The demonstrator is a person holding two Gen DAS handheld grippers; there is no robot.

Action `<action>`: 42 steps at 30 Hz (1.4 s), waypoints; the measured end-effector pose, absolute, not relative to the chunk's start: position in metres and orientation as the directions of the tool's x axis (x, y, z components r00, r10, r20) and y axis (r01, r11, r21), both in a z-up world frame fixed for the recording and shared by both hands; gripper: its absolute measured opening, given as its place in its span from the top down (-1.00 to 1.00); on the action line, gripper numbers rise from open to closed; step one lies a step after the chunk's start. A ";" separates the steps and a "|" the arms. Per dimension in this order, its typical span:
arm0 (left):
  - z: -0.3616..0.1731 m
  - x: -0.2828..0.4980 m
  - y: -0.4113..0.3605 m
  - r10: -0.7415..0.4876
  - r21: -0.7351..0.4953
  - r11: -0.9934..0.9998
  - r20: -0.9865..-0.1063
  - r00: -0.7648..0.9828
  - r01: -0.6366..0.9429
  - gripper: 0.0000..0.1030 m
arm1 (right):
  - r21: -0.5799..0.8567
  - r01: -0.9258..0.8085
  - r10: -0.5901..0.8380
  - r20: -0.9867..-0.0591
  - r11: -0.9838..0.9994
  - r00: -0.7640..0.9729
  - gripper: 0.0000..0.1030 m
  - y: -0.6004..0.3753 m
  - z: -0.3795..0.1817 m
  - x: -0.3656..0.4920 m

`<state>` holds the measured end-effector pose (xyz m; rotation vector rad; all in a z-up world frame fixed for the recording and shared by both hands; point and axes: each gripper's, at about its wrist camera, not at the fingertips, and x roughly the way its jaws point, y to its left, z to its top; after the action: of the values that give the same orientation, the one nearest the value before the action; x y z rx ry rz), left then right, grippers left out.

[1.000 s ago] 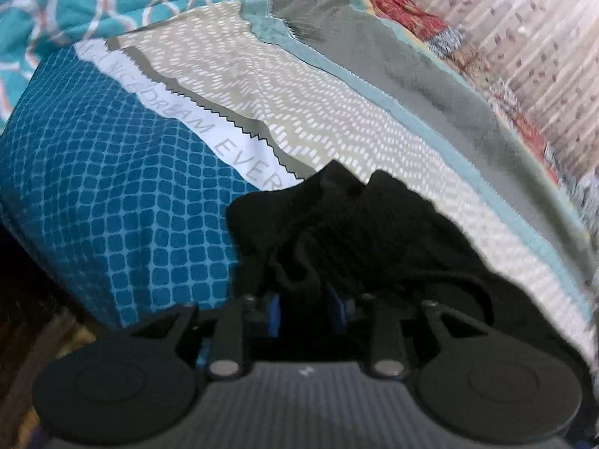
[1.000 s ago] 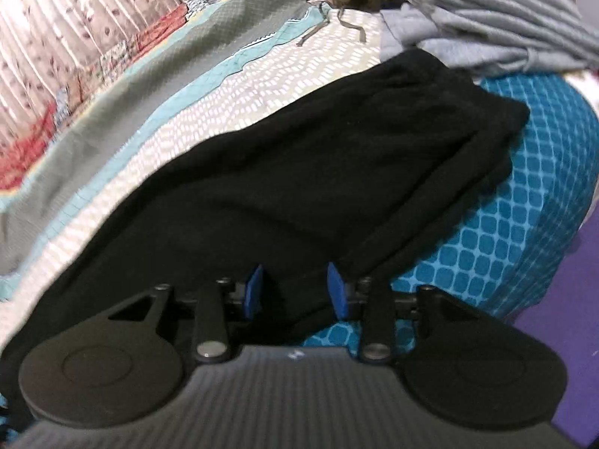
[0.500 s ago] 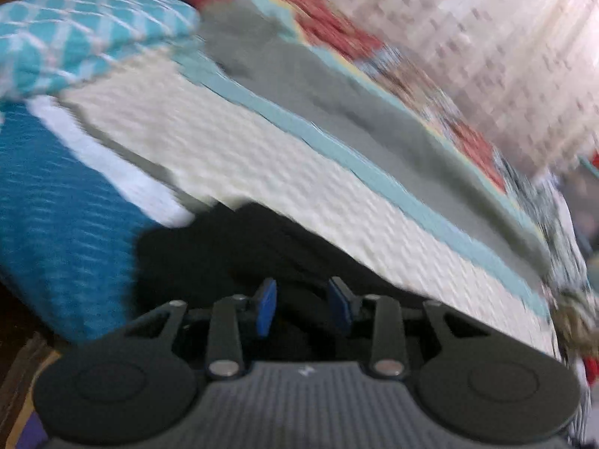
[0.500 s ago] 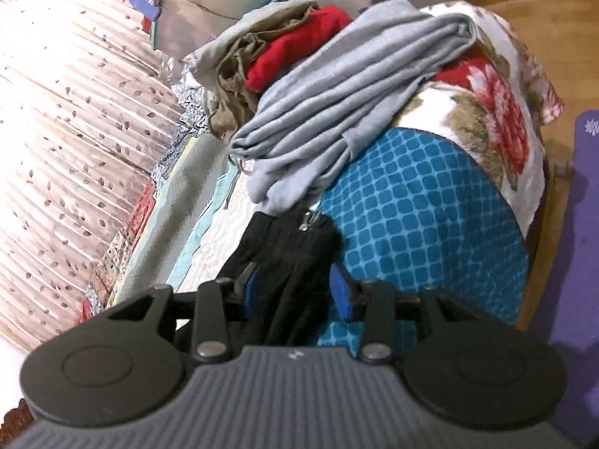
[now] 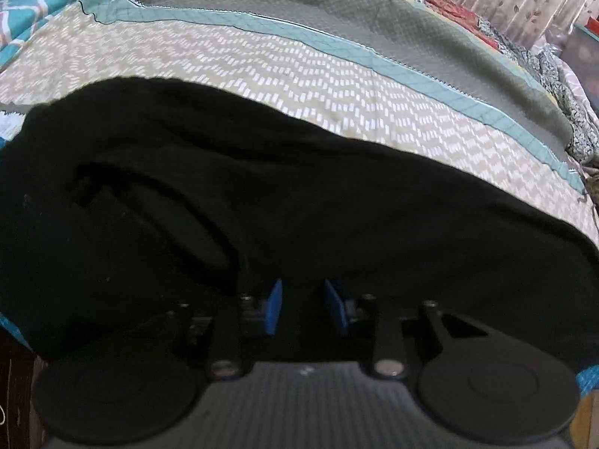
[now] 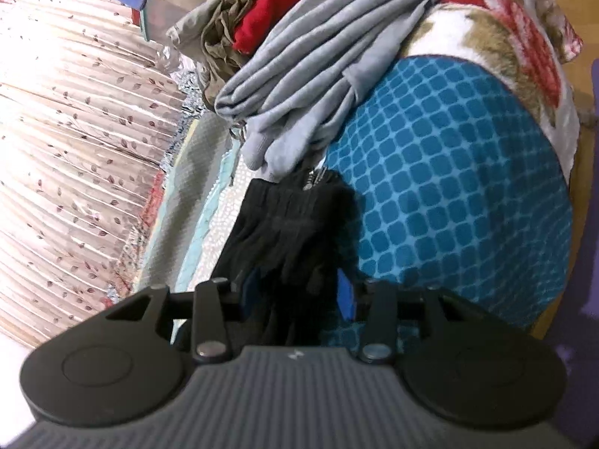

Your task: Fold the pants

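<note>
The black pants (image 5: pixel 262 205) lie as a long dark band across the patterned bedspread (image 5: pixel 337 86) in the left wrist view. My left gripper (image 5: pixel 304 305) is at their near edge, its blue pads closing a little with black cloth between them. In the right wrist view a narrow bunch of the same pants (image 6: pixel 288 217) runs forward from my right gripper (image 6: pixel 297 297) toward a grey pile. The right jaws are closing on that bunch, which covers part of the left pad.
Folded grey garments (image 6: pixel 318 56) with red cloth (image 6: pixel 269 11) and olive cloth are stacked just beyond the pants' far end. A pleated leaf-print curtain (image 6: pixel 75 131) stands behind the bed. The bed's teal checked edge (image 6: pixel 449 187) drops to a purple mat (image 6: pixel 589 224). A teal pillow (image 5: pixel 37 7) lies at the far left.
In the left view the pants went from a bunched heap to a long spread band as that gripper swung sideways. The right gripper rolled and moved; the pants there narrowed to a bunch.
</note>
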<state>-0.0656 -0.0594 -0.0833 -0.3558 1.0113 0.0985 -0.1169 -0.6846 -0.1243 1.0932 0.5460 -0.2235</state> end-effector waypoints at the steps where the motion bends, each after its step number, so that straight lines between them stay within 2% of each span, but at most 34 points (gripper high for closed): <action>1: -0.078 -0.066 -0.059 -0.091 -0.255 0.937 -0.840 0.536 -0.239 0.45 | 0.763 0.442 0.082 -0.537 0.471 0.840 0.64 -0.682 -0.120 -0.115; 3: -0.067 -0.069 -0.056 -0.118 -0.292 0.928 -0.820 0.560 -0.232 0.45 | 0.754 0.425 0.077 -0.528 0.501 0.845 0.66 -0.677 -0.109 -0.113; 7: -0.041 -0.078 -0.044 -0.189 -0.391 0.900 -0.748 0.636 -0.192 0.38 | 0.763 0.293 0.141 -0.447 0.576 0.883 0.67 -0.653 -0.068 -0.109; 12: -0.024 -0.071 -0.041 -0.346 -0.555 0.823 -0.658 0.668 -0.120 0.24 | 0.617 0.069 0.261 -0.428 0.784 0.865 0.67 -0.576 -0.009 -0.091; 14: -0.027 -0.064 -0.047 -0.419 -0.612 0.786 -0.633 0.651 -0.089 0.19 | 0.534 -0.036 0.318 -0.448 0.845 0.835 0.67 -0.532 0.004 -0.082; 17: -0.034 -0.047 -0.064 -0.465 -0.627 0.777 -0.630 0.621 -0.054 0.14 | 0.397 -0.201 0.398 -0.515 0.896 0.759 0.68 -0.464 0.002 -0.069; 20: -0.046 -0.036 -0.087 -0.484 -0.605 0.796 -0.659 0.575 -0.023 0.12 | 0.318 -0.354 0.476 -0.613 0.880 0.631 0.67 -0.401 -0.021 -0.065; 22: -0.057 -0.035 -0.104 -0.504 -0.605 0.796 -0.674 0.540 -0.012 0.12 | 0.306 -0.396 0.491 -0.673 0.866 0.553 0.65 -0.372 -0.048 -0.061; 25: -0.072 -0.026 -0.129 -0.521 -0.594 0.805 -0.705 0.481 0.001 0.12 | 0.244 -0.413 0.444 -0.737 0.878 0.510 0.56 -0.345 -0.081 -0.060; 27: -0.078 -0.026 -0.141 -0.537 -0.592 0.805 -0.717 0.445 0.018 0.12 | 0.252 -0.418 0.457 -0.724 0.873 0.517 0.45 -0.348 -0.081 -0.061; 28: -0.080 -0.026 -0.146 -0.546 -0.593 0.804 -0.717 0.434 0.032 0.12 | 0.281 -0.427 0.484 -0.716 0.859 0.504 0.12 -0.354 -0.074 -0.063; 30: -0.081 -0.023 -0.155 -0.558 -0.594 0.803 -0.716 0.418 0.054 0.06 | 0.361 -0.428 0.549 -0.676 0.829 0.492 -0.34 -0.374 -0.061 -0.062; 32: -0.083 -0.019 -0.162 -0.566 -0.600 0.799 -0.719 0.405 0.051 -0.11 | 0.397 -0.408 0.568 -0.619 0.822 0.542 -0.34 -0.395 -0.046 -0.069; 36: -0.088 -0.013 -0.172 -0.544 -0.583 0.812 -0.746 0.384 0.017 -0.14 | 0.415 -0.297 0.503 -0.595 0.860 0.626 -0.33 -0.434 -0.040 -0.076; 37: -0.088 -0.012 -0.177 -0.539 -0.577 0.817 -0.750 0.383 0.019 -0.09 | 0.402 -0.266 0.471 -0.598 0.876 0.648 -0.32 -0.439 -0.041 -0.075; 38: -0.088 -0.013 -0.181 -0.521 -0.556 0.831 -0.760 0.388 0.027 0.14 | 0.395 -0.229 0.439 -0.601 0.890 0.668 -0.32 -0.447 -0.042 -0.076; 39: -0.089 -0.014 -0.185 -0.494 -0.524 0.851 -0.776 0.392 0.037 0.28 | 0.394 -0.187 0.406 -0.603 0.900 0.687 -0.32 -0.455 -0.047 -0.078; 42: -0.091 -0.021 -0.189 -0.463 -0.479 0.875 -0.787 0.407 0.068 0.38 | 0.382 -0.029 0.280 -0.622 0.924 0.731 -0.32 -0.480 -0.057 -0.076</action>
<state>-0.0211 -0.1893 -0.0915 -0.4045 1.1077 -0.3462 -0.0756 -0.4795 -0.0568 0.3626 0.7346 0.1745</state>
